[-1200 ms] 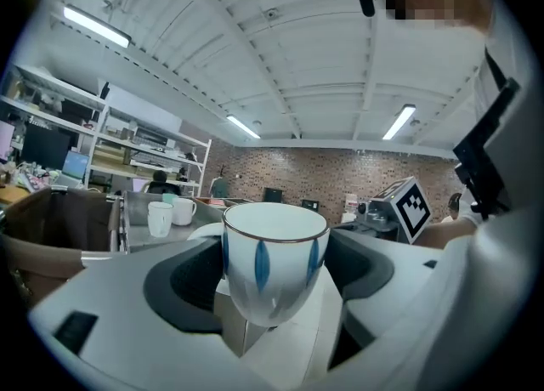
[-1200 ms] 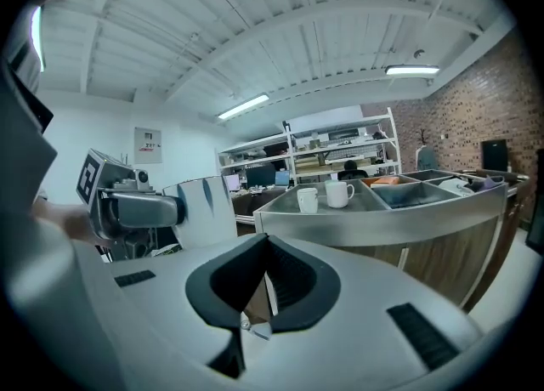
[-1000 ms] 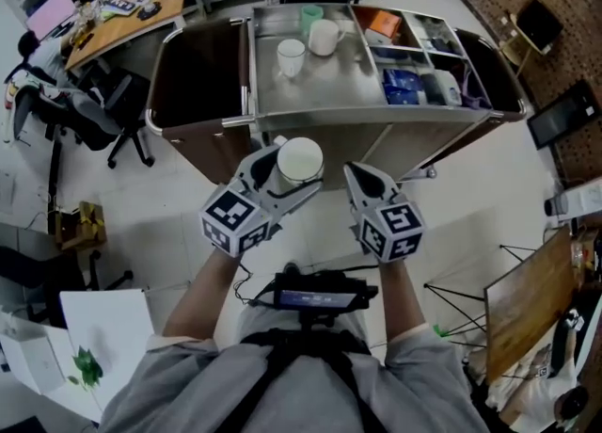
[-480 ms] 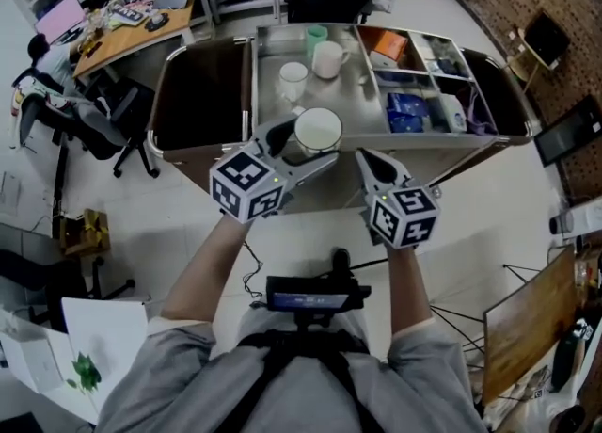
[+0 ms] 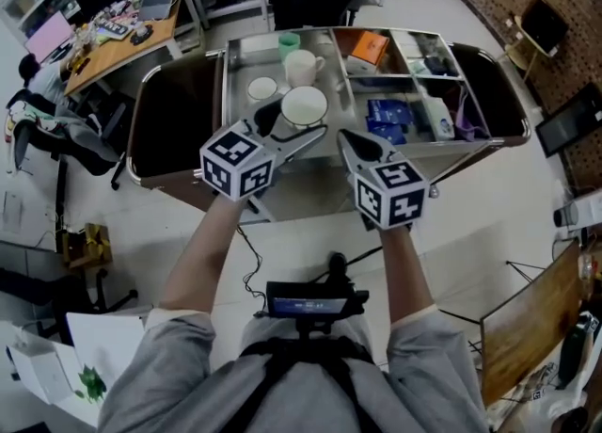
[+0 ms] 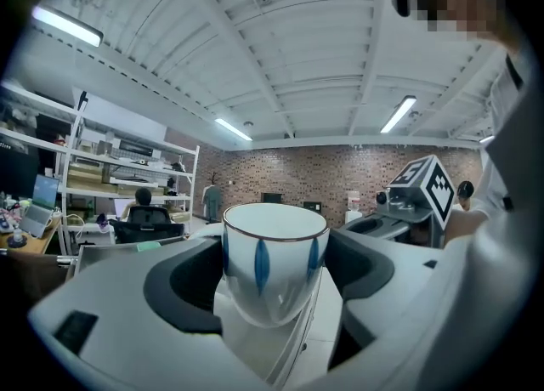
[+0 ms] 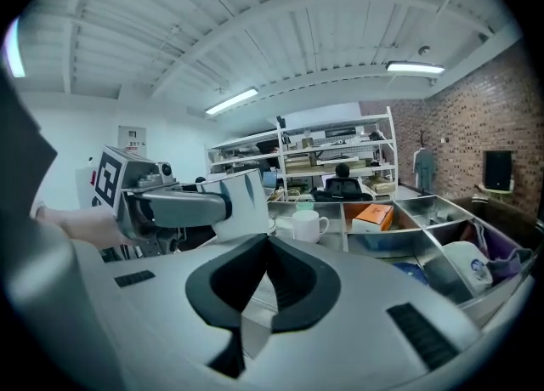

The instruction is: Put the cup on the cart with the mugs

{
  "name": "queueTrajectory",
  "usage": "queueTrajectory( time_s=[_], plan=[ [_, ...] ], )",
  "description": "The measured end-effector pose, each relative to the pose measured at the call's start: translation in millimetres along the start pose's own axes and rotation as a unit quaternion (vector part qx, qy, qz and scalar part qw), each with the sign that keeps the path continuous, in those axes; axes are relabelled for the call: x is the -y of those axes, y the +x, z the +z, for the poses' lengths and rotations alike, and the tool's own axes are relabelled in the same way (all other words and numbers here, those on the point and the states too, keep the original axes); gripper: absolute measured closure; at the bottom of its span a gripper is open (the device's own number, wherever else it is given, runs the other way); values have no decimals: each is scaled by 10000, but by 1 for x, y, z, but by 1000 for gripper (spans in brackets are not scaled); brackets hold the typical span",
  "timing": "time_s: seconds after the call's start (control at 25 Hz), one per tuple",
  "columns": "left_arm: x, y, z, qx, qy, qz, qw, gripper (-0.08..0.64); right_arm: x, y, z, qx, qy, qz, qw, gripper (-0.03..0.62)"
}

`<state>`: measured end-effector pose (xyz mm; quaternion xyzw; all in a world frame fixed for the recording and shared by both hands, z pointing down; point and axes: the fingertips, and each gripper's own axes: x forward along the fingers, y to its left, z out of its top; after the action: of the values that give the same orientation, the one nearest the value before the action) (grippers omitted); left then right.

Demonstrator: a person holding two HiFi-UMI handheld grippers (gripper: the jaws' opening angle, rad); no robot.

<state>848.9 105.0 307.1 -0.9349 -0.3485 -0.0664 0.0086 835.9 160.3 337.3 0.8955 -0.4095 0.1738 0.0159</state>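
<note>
1. Brick-walled workshop with desks at the upper left of the head view; a stainless steel cart with divided trays (image 5: 246,53) fills the upper middle, with white mugs (image 5: 301,66) standing in its left tray.
2. Left gripper (image 5: 299,119) holds a white handleless ceramic cup with blue petal marks (image 5: 304,105), upright, jaws wide across its body, near the mugs at frame centre.
3. Right gripper (image 5: 350,142) is pinched together and empty, just beside it.
4. I'd judge the cup rigid, light, glaze-slick and chippable. The hold across the rounded wall below the rim suits it, and it wants a gentle landing on the steel.
</note>
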Motion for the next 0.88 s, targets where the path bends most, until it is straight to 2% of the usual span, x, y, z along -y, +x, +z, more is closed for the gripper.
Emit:
queueTrajectory(
  time_s=[0.44,0.88],
  plan=[
    [-52,68,-31,-141,-71,418,9990,186,42,30,7,-141,118,231,9996,586],
    [-91,114,-64,-390,-58,544,9977,186,56,51,5,-173,200,417,9988,586]
  ],
)
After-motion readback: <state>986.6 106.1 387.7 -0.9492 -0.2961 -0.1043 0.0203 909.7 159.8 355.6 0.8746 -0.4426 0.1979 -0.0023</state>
